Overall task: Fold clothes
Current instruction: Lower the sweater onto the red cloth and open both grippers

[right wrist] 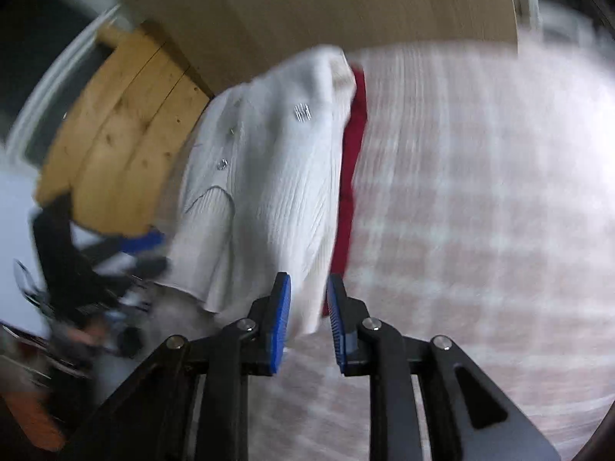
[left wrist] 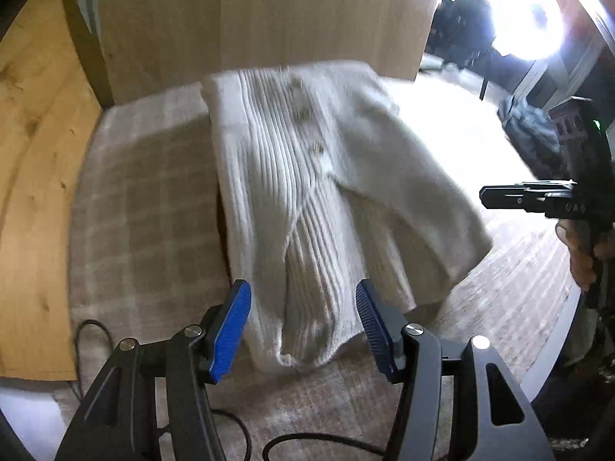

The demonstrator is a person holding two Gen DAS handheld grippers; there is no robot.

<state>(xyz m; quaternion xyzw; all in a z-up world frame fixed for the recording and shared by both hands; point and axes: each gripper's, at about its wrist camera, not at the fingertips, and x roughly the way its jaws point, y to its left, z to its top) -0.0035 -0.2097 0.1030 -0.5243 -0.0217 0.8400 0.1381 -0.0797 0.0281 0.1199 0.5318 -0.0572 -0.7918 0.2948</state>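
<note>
Lying on checked rug [left wrist: 146, 199], cream cardigan [left wrist: 307, 199] is part-folded, near hem toward left hand-held gripper [left wrist: 303, 330], whose blue pads straddle the hem, open, not pressing. Right of it, right hand-held gripper [right wrist: 307, 322] has jaws narrow around a cardigan fold; contact unclear through blur. Red garment [right wrist: 351, 161] just right.

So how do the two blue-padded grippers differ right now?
The left gripper stands wide, its pads off the white cardigan. The right gripper is much narrower, with a fold of cardigan between its pads. Both have blue ribbed pads on black fingers.
</note>
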